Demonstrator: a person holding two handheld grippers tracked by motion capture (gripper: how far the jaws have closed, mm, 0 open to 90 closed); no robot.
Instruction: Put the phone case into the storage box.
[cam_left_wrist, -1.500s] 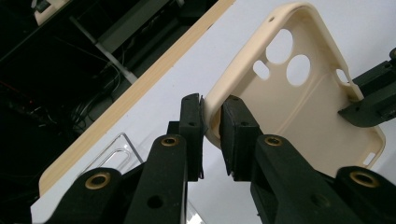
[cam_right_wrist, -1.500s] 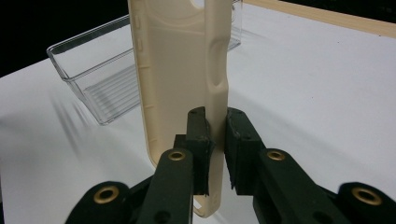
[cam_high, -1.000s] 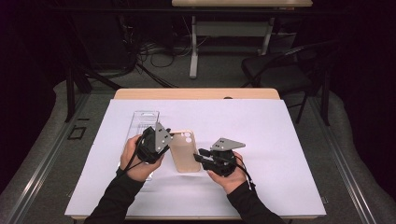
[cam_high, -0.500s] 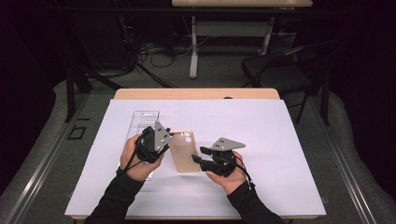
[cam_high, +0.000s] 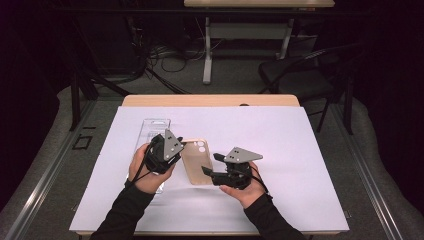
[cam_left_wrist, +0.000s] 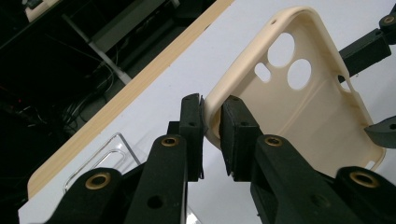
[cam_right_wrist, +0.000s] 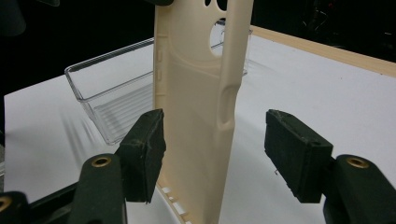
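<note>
My left gripper (cam_left_wrist: 212, 128) pinches the rim of the cream soft plastic phone case (cam_high: 196, 162), just right of the clear plastic tray (cam_high: 150, 131). My right gripper (cam_right_wrist: 215, 154) has just been opening, jaws off it. Handover looks done; placing remains

You worked at a wooden table (cam_high: 210, 100) under a white sheet (cam_high: 300, 150), on grey carpet (cam_high: 45, 165). Beyond it, you had a dark room, tangled cables (cam_high: 165, 52), a black chair (cam_high: 300, 75) and another table's white leg (cam_high: 207, 50).
</note>
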